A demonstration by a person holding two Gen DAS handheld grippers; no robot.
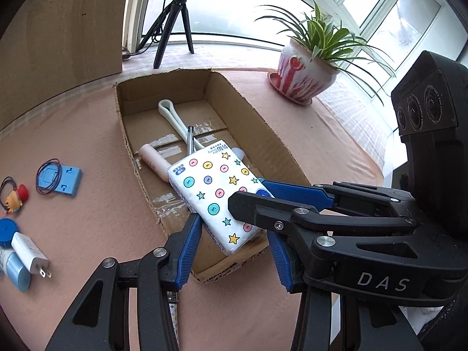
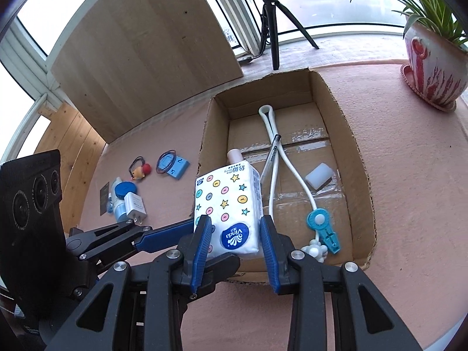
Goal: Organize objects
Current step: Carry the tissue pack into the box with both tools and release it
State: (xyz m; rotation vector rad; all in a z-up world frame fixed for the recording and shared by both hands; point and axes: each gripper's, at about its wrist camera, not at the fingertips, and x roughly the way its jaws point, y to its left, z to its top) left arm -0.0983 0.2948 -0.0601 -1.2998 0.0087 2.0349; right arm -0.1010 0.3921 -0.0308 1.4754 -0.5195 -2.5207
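A white tissue pack (image 1: 213, 184) (image 2: 226, 201) printed with coloured dots and stars hangs tilted over the near end of an open cardboard box (image 1: 263, 122) (image 2: 359, 158). My right gripper (image 2: 235, 219) (image 1: 248, 193) is shut on the pack's logo end, pads on both narrow sides. My left gripper (image 1: 234, 226) (image 2: 213, 242) closes on the same end from the left; one pad meets the long edge, the other tip is hidden behind the right fingers. In the box lie a pink tube (image 2: 235, 155), a pen (image 2: 272, 158), a white cord with a teal clip (image 2: 321, 225) and a white block (image 2: 318, 175).
Left of the box on the pink tablecloth lie a blue plastic piece with a hair band (image 1: 58, 180), a small toy figure (image 1: 17, 196), a blue-capped jar (image 1: 7, 231), a white charger (image 1: 30, 256) and a blue bottle (image 1: 14, 269). A potted plant (image 1: 304, 73) and a tripod (image 1: 175, 20) stand behind.
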